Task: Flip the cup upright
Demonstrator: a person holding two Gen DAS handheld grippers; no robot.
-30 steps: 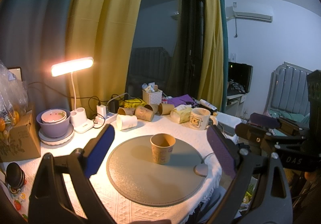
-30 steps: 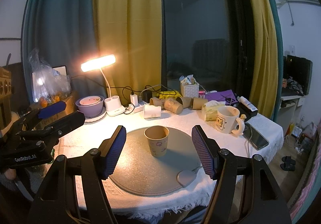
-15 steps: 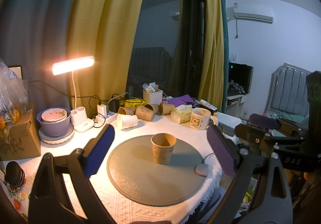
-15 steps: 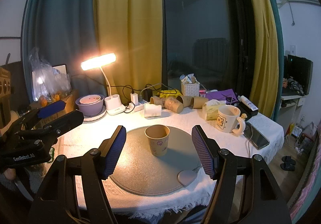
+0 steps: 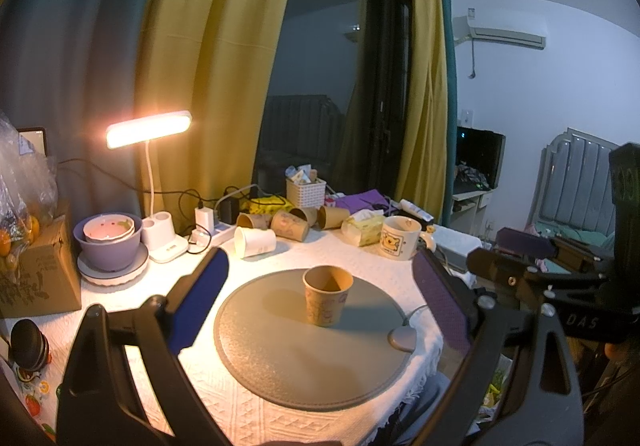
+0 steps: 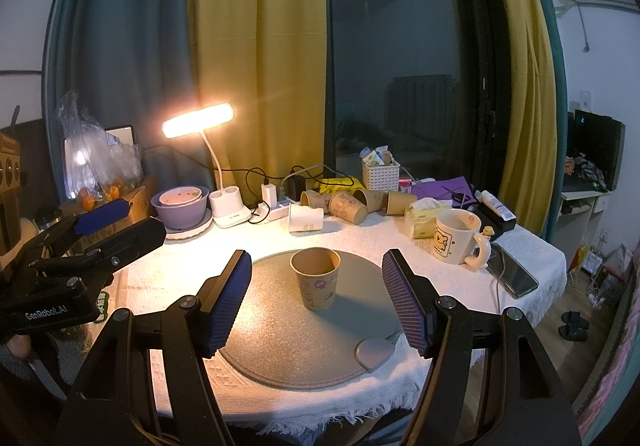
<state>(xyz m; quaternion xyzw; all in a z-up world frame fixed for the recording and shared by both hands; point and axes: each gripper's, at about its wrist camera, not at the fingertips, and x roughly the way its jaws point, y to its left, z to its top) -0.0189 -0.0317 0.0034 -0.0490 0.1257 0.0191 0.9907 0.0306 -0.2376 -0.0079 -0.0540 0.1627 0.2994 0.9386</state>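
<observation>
A brown paper cup [image 5: 327, 300] [image 6: 316, 278] stands upright, mouth up, near the middle of a round grey mat [image 5: 280, 350] [image 6: 280, 342]. My left gripper [image 5: 320, 306] is open and empty, held back from the cup and above the table's near edge. My right gripper [image 6: 316, 298] is open and empty, also back from the cup. Each gripper shows in the other's view: the right one at the right edge [image 5: 520, 266], the left one at the left edge [image 6: 100, 230].
Behind the mat lie several paper cups on their sides [image 6: 344, 204], a white cup [image 6: 306, 217] and a lit desk lamp [image 6: 198, 122]. A white mug [image 6: 456, 236], tissue pack [image 6: 420, 218], phone [image 6: 514, 276], purple bowls [image 6: 182, 206] and a cardboard box [image 5: 36, 274] ring the table.
Almost nothing has changed. Both grippers stay open and drift very slightly; the cup stands still on the mat.
</observation>
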